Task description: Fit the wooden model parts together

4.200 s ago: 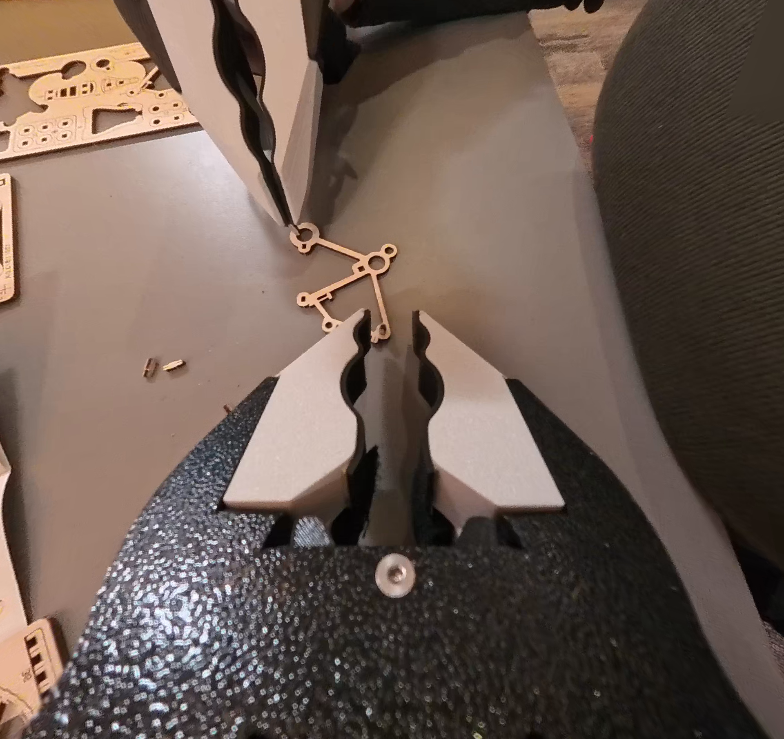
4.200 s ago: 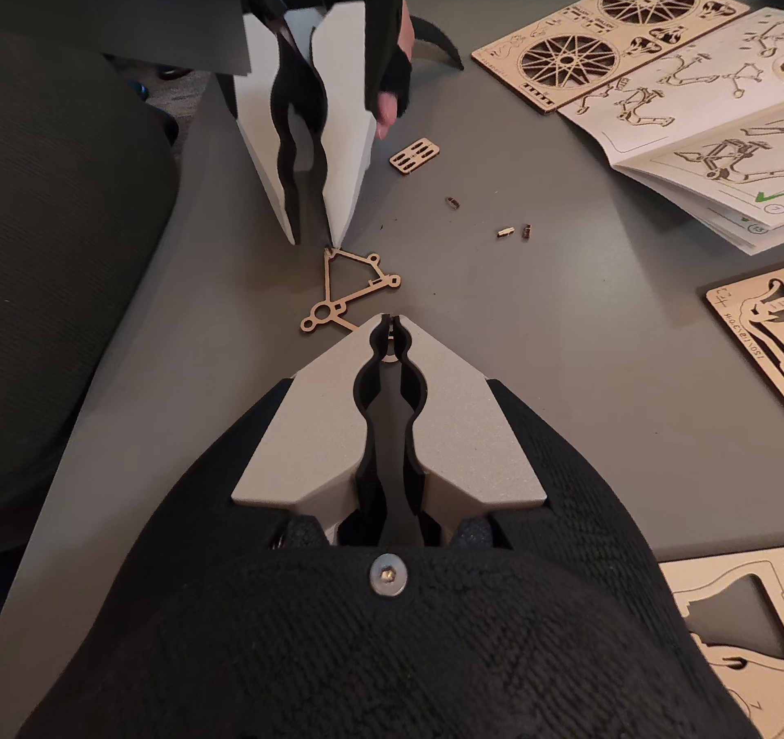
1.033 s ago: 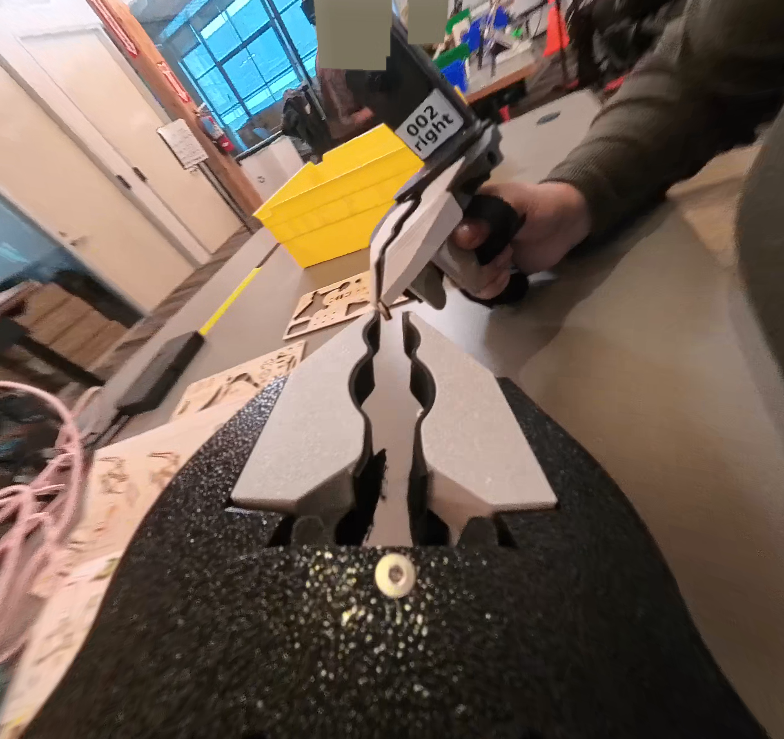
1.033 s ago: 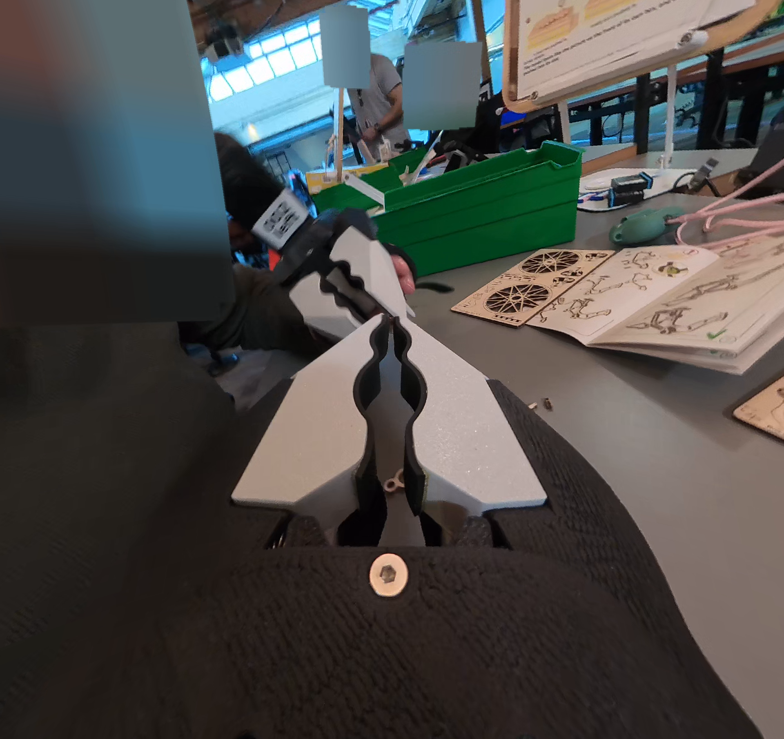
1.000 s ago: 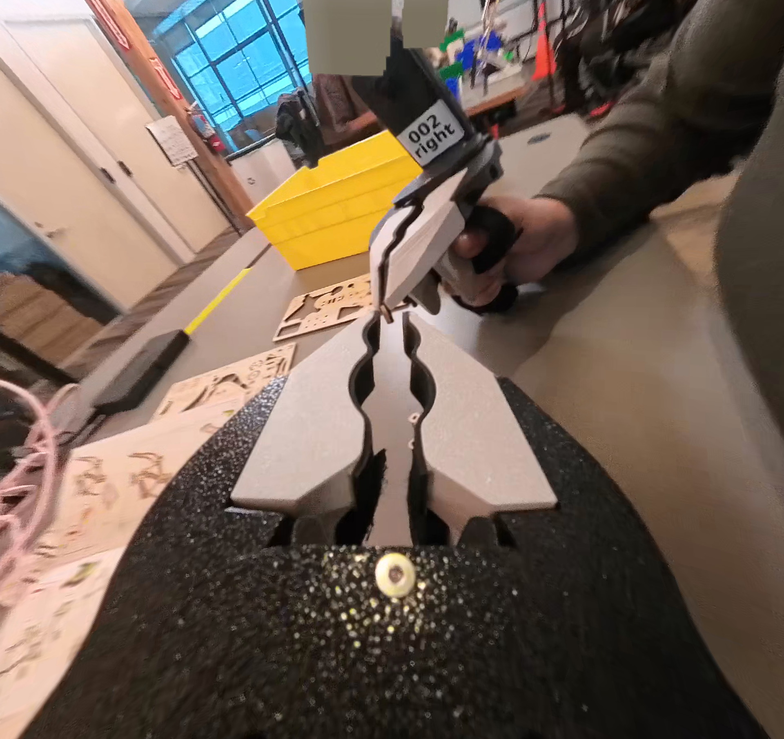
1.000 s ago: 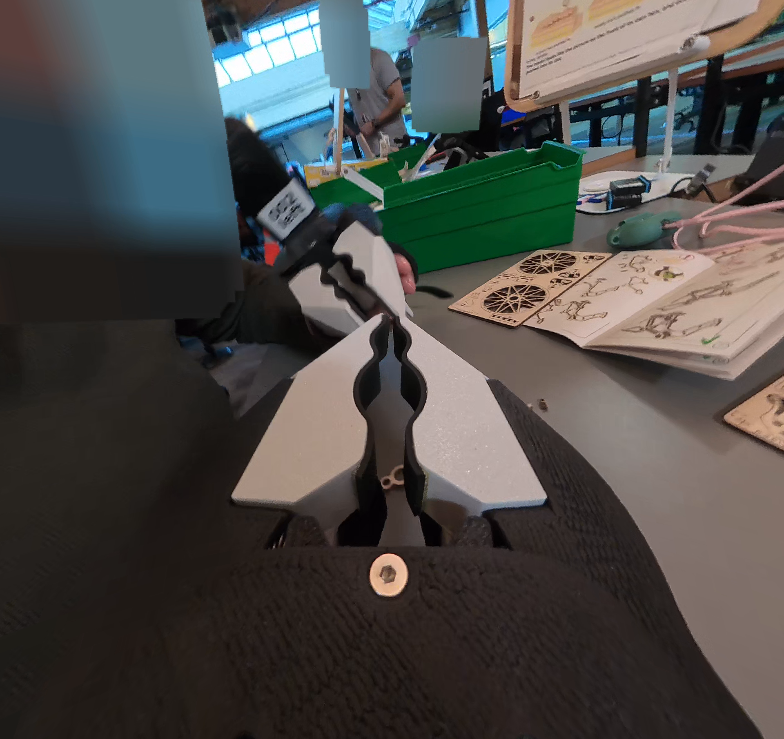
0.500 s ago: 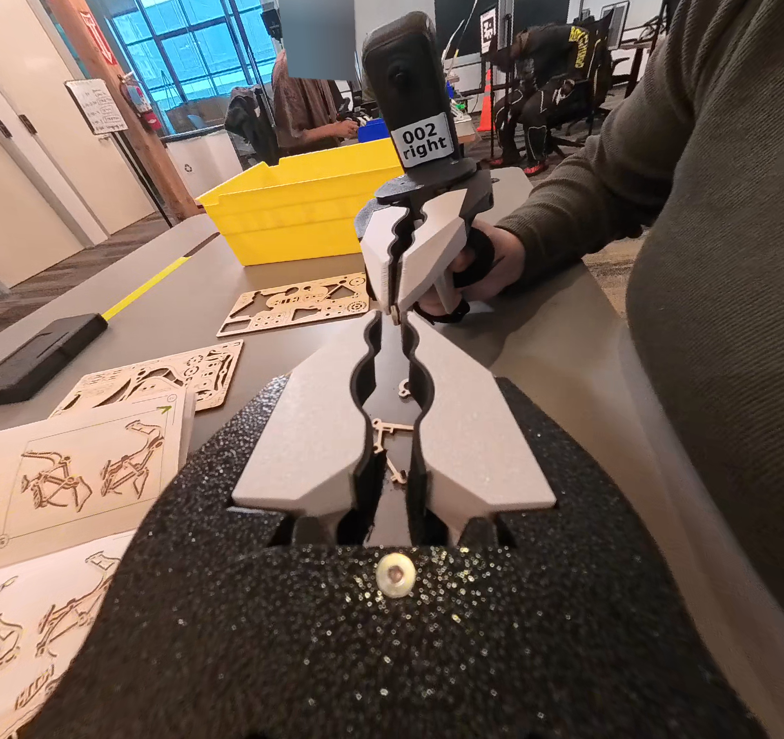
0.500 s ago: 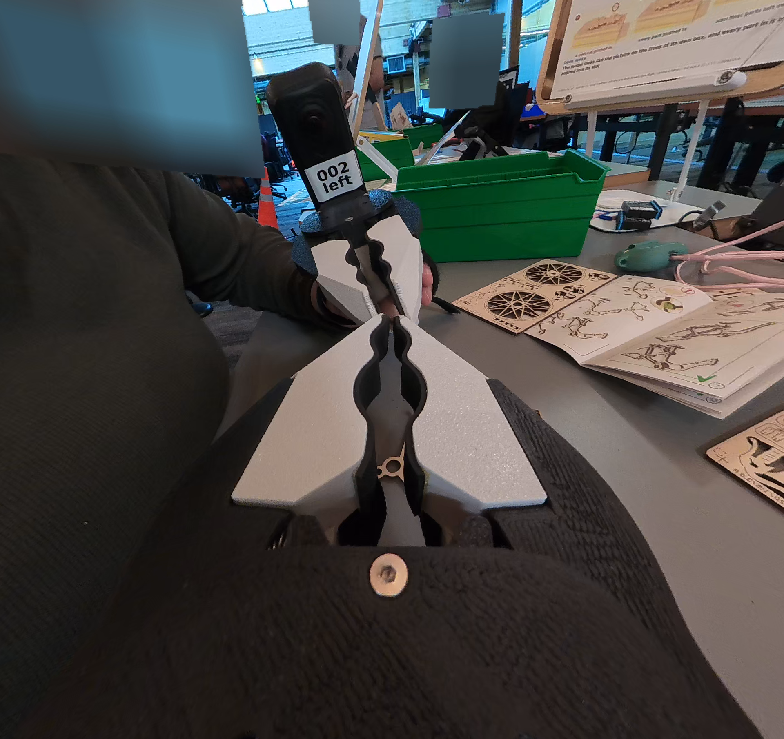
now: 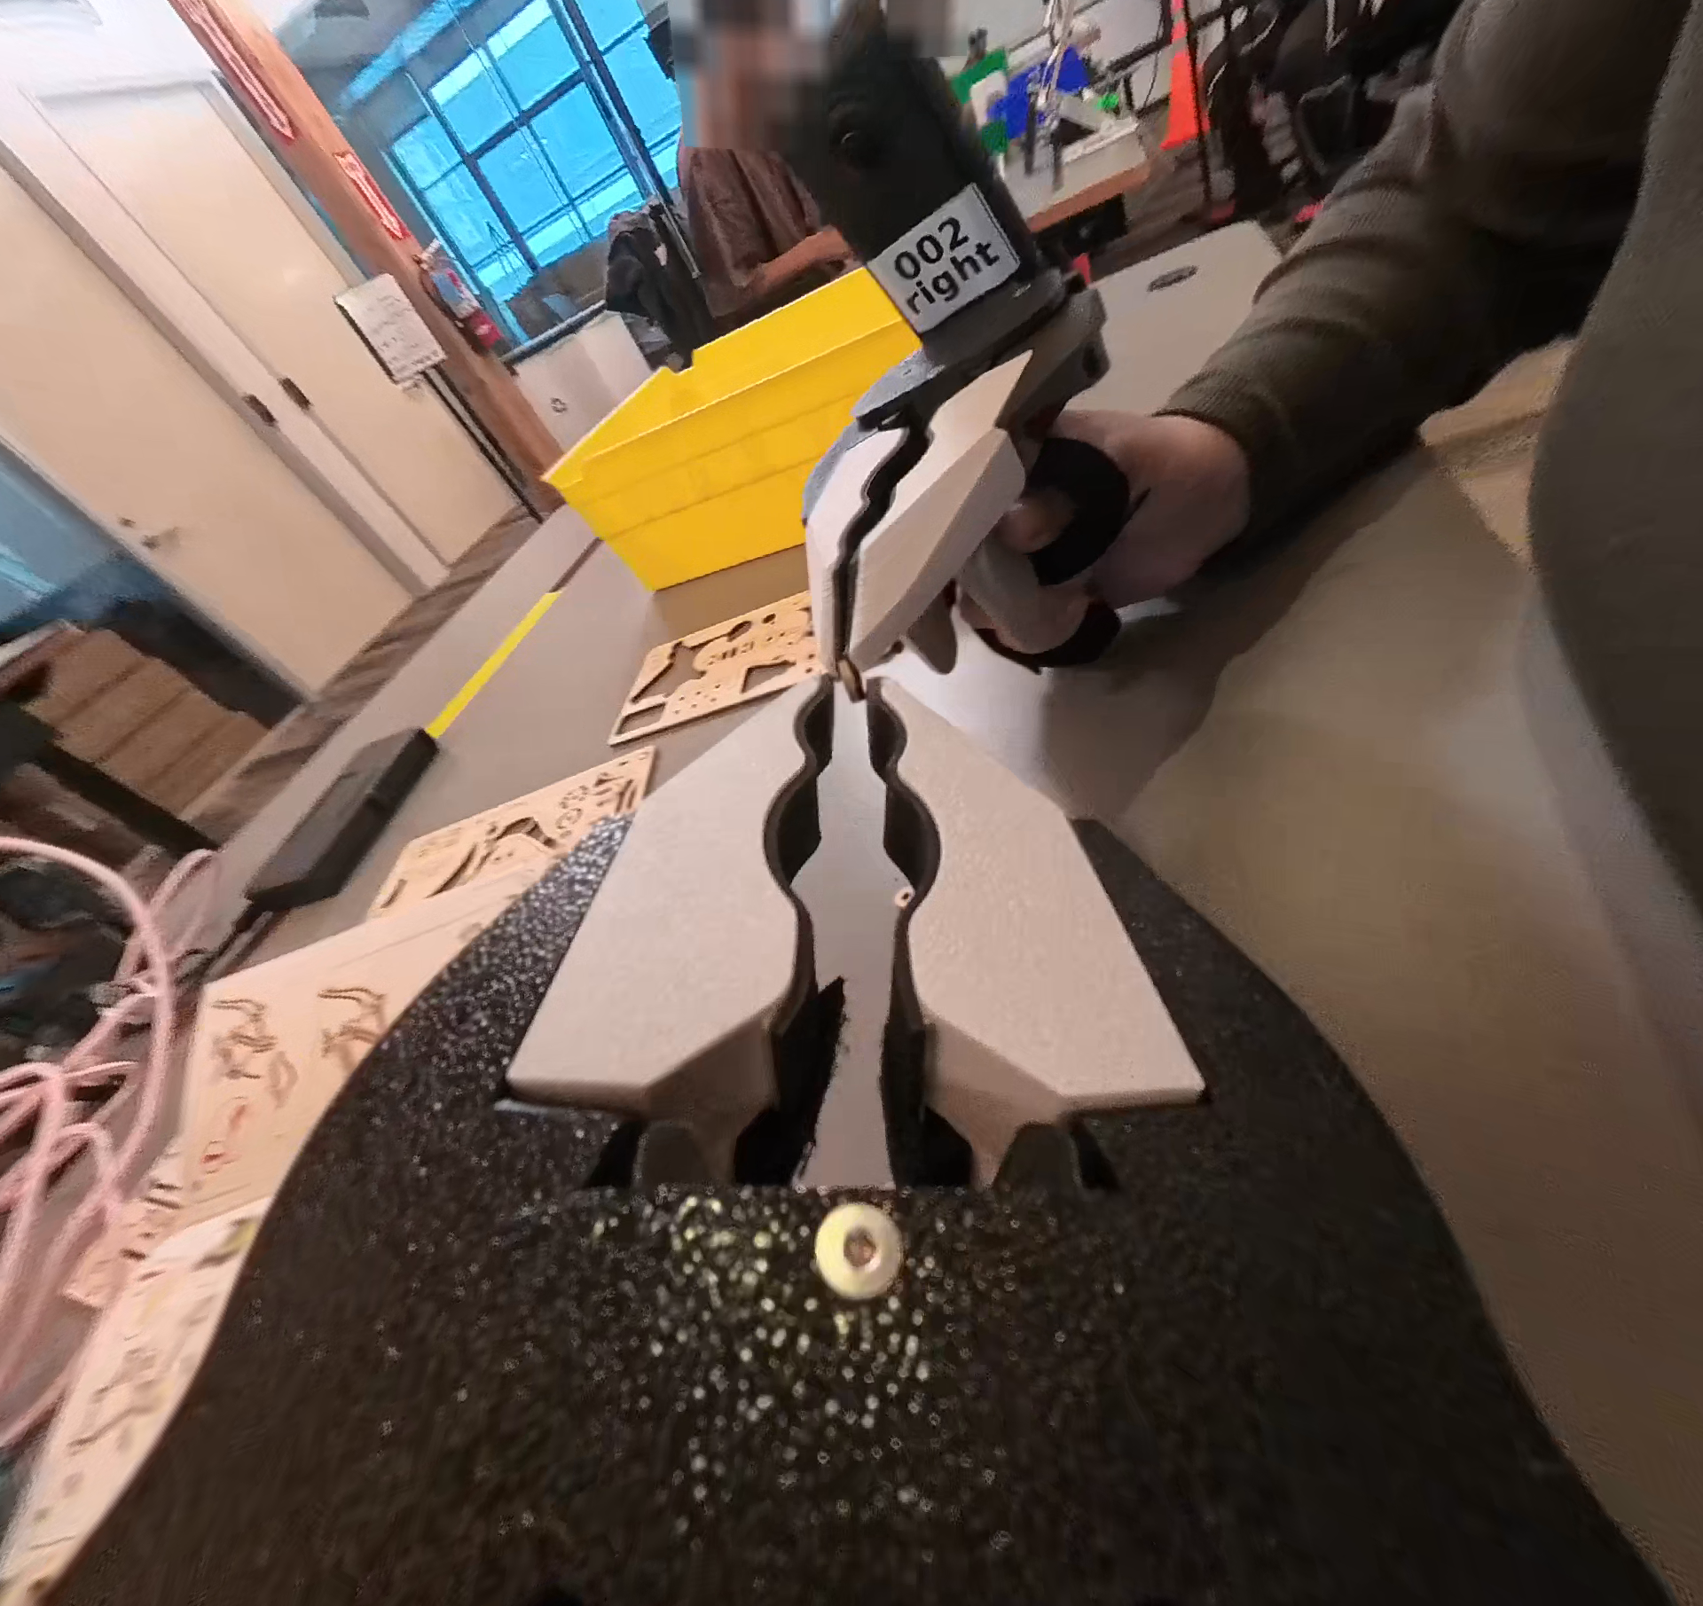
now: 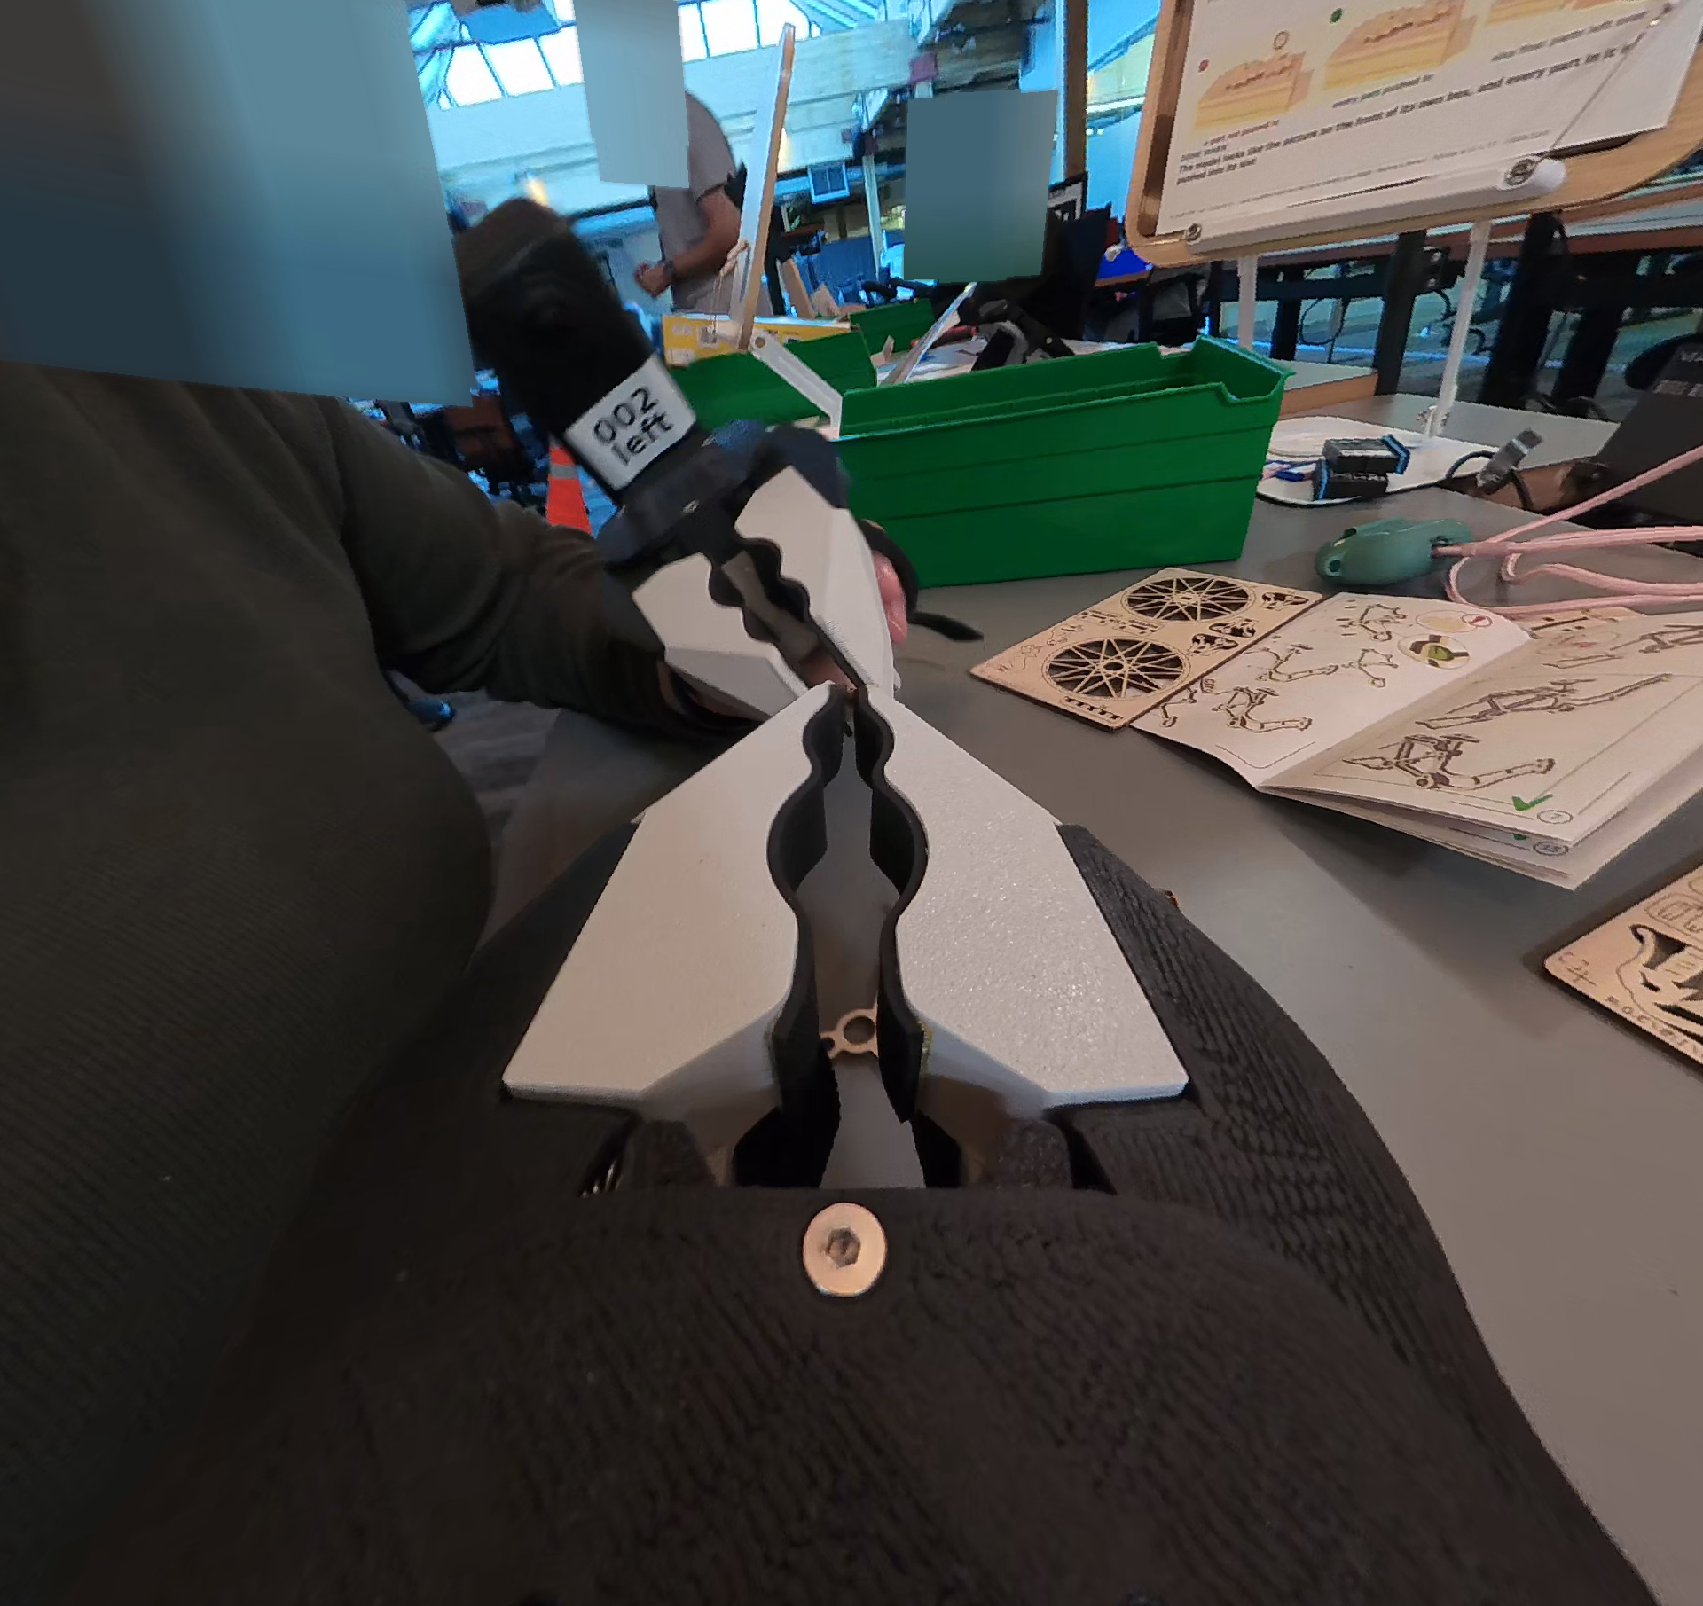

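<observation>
the wooden model part [image 10: 852, 1029], a thin pale openwork frame with ringed holes (mostly hidden), hangs above the grey counter [image 10: 1336, 917], pinched in the closed right gripper [image 10: 850, 698]; the left gripper [image 9: 850, 694] stands narrowly parted at its edge.

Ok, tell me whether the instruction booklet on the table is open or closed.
Open. The instruction booklet lies spread flat on the grey table, its pages of drawings facing up, beside the wooden sheet with wheel cut-outs.
</observation>
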{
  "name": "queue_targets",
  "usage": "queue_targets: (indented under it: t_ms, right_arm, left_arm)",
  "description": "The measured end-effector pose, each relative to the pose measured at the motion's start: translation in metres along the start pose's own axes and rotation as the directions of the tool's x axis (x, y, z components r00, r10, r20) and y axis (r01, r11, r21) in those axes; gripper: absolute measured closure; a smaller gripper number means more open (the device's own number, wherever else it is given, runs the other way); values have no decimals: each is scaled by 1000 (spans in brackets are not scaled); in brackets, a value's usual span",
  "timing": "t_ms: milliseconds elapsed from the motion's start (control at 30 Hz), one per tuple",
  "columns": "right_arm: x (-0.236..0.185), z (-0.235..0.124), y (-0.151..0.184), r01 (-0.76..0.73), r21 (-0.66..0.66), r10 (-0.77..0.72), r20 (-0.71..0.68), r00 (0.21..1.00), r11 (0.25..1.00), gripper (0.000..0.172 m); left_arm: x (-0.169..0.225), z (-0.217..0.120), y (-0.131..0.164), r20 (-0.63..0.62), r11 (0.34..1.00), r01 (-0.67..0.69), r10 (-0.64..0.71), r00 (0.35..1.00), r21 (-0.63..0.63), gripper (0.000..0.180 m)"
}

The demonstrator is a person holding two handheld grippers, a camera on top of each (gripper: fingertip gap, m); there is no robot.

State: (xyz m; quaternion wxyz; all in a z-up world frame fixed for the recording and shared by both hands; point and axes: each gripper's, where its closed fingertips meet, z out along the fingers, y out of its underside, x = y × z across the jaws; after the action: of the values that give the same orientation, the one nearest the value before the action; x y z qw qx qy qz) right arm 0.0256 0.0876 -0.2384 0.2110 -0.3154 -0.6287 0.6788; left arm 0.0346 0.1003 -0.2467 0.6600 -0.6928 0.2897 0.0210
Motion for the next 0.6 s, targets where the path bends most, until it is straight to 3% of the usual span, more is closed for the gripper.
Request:
queue_targets:
  t_ms: [267, 433, 600]
  right_arm:
    - [1, -1, -2, -33, 25, 33, 1, 999, 999, 172]
    - [3, -1, -2, -47, 37, 47, -8, 999, 998, 172]
    - [5, -4, -4, -47, 47, 48, -17, 999, 998, 172]
  left_arm:
    - [0, 2, 5, 70, 982, -186, 187, 980, -29, 172]
    - [4, 4, 14, 95, 922, -378, 385, 918, -78, 171]
    - [4, 3, 15, 98, 915, -397, 403, 910, -76, 171]
